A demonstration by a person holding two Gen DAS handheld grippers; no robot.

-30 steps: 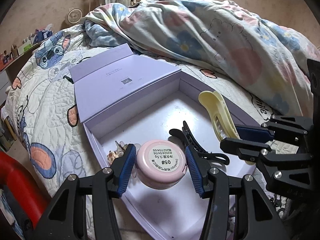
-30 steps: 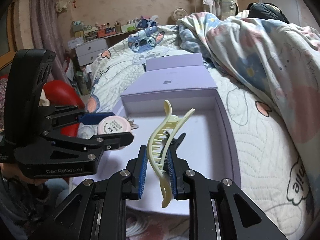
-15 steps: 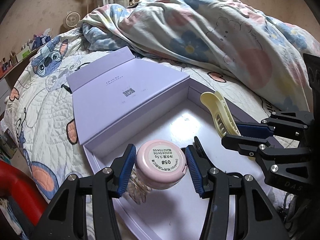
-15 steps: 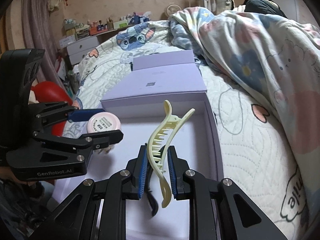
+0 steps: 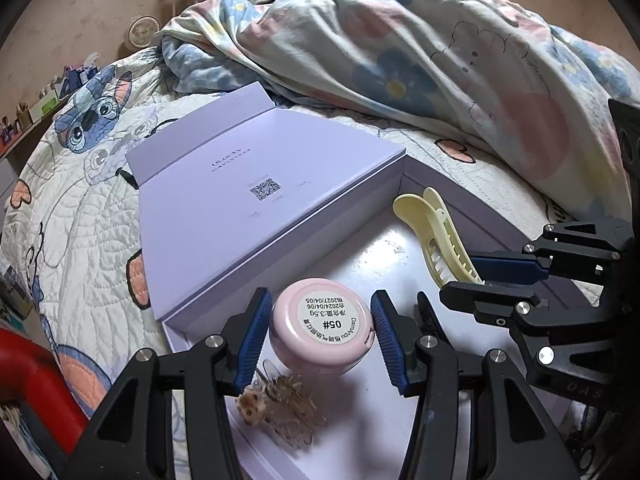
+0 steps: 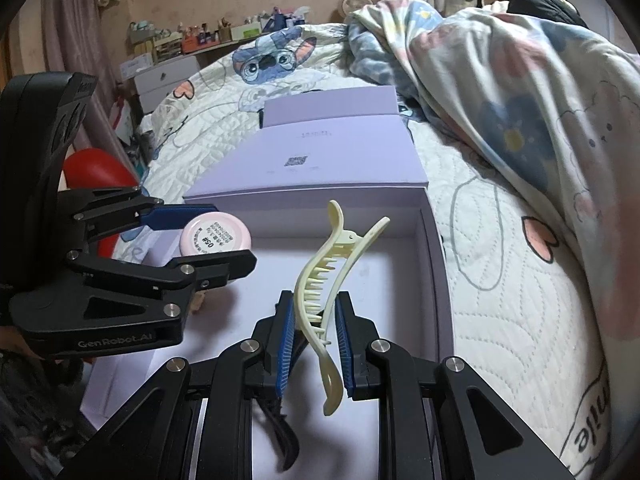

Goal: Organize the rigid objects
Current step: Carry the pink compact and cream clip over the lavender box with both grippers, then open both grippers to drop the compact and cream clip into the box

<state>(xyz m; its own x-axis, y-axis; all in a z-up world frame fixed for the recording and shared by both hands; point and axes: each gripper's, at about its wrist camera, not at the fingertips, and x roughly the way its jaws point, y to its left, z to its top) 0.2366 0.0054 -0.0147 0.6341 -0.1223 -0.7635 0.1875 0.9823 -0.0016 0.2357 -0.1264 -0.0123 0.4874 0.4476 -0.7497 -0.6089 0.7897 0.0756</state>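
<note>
A: Where are we working?

B: We are over a bed with a quilted cartoon-print bedspread (image 5: 80,208) and a rumpled flowered duvet (image 5: 420,64) heaped at the far side. A shelf of small items (image 6: 208,36) and a white drawer unit (image 6: 166,80) stand along the papered wall, and a small fan (image 5: 141,32) sits by the bed's far corner. Something red and rounded (image 6: 94,170) shows below the bed's edge.

A: And the box?

B: A lilac box (image 5: 492,216) lies open on the bedspread, its lid (image 5: 256,200) folded back flat on the far side. On its white floor lie a clear hair claw (image 5: 280,400) and a black hair clip (image 6: 286,436).

A: What do we hold?

B: Our left gripper (image 5: 318,332) is clamped on a pink round jar (image 5: 320,334), label side facing the camera, above the near left part of the box. Our right gripper (image 6: 314,336) is closed narrowly on a pale yellow hair clip (image 6: 324,280), above the box's right part. Its long axis runs away from us toward the lid, its forked end farthest and highest, its teeth facing right.

A: Anything different from a second ago?

B: Both grips are unchanged. Both hands have travelled toward the lid, so the far wall of the box is closer, and the clear claw now lies nearer than the jar.
</note>
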